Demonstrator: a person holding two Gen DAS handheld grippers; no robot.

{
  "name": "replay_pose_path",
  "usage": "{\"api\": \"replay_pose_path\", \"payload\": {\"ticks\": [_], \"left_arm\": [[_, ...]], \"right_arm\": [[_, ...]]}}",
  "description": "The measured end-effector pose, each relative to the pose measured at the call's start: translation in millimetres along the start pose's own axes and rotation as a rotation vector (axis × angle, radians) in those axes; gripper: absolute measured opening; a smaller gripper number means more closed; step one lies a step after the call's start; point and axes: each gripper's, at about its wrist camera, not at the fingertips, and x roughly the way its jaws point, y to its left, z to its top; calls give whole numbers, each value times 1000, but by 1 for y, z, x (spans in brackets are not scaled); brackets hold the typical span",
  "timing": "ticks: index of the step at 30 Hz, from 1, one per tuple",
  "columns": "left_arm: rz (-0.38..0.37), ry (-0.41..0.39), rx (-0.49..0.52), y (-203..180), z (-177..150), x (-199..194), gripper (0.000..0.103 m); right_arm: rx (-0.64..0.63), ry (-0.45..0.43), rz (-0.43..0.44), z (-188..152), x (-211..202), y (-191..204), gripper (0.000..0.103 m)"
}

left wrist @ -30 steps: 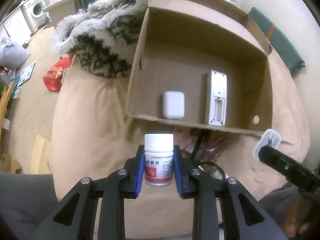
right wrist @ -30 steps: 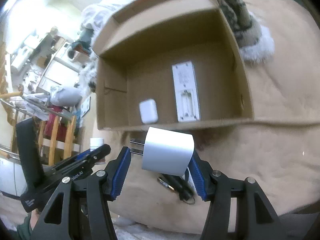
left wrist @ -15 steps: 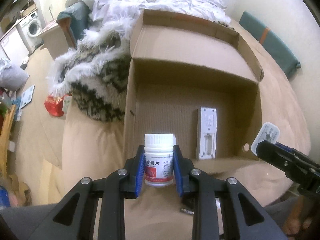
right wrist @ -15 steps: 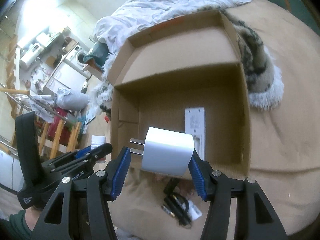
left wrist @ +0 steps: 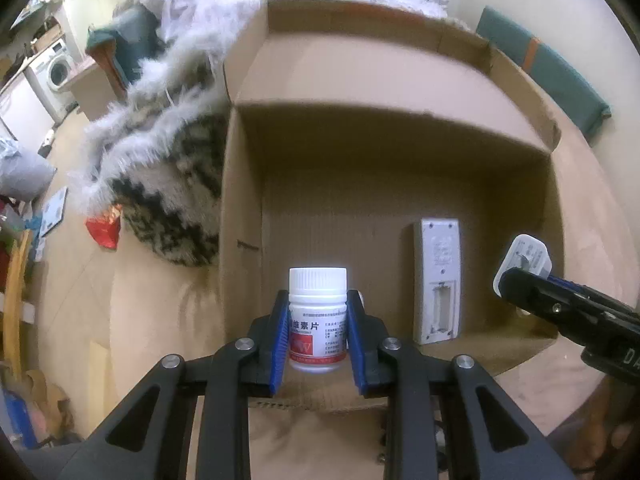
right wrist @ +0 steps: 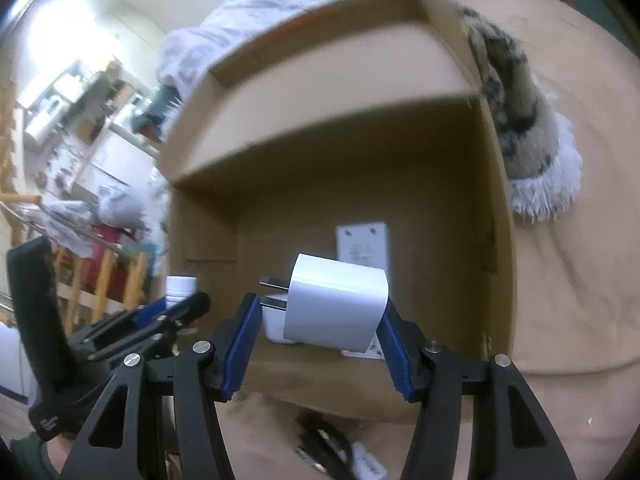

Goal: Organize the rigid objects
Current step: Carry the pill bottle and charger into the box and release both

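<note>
Our left tool [left wrist: 318,330] clamps a pill bottle [left wrist: 318,320] and our right tool [right wrist: 318,344] a white plug adapter [right wrist: 336,308], both over the cardboard box [left wrist: 240,208]; releasing carelessly, we judge, could drop them onto the remote [left wrist: 438,280] inside

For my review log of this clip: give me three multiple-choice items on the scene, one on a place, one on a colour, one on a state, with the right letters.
1. Where does the long white remote control lie?
A. inside the open brown cardboard box
B. on the fur-trimmed blanket
C. on the floor

2. What colour are the left gripper pads?
A. red
B. blue
C. green

3. What does the right gripper hold?
A. nothing
B. a cable
C. the white cube-shaped plug adapter

Answers: 1 A, it rests on the box floor; 2 B, blue strips flank the white pill bottle; 3 C, the adapter sits between its pads.
</note>
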Motion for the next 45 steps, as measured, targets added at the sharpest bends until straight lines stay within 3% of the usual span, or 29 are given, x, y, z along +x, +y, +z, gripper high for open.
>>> {"api": "replay_pose_path", "payload": {"ticks": [11, 31, 45], "left_arm": [[-36, -1, 19, -4, -5, 15, 24], [-21, 9, 31, -9, -14, 30, 24], [-15, 17, 21, -5, -13, 34, 24]], "right_arm": [[-52, 61, -65, 3, 26, 5, 61], [-32, 139, -169, 4, 49, -10, 61], [-30, 133, -162, 4, 50, -8, 61]]}}
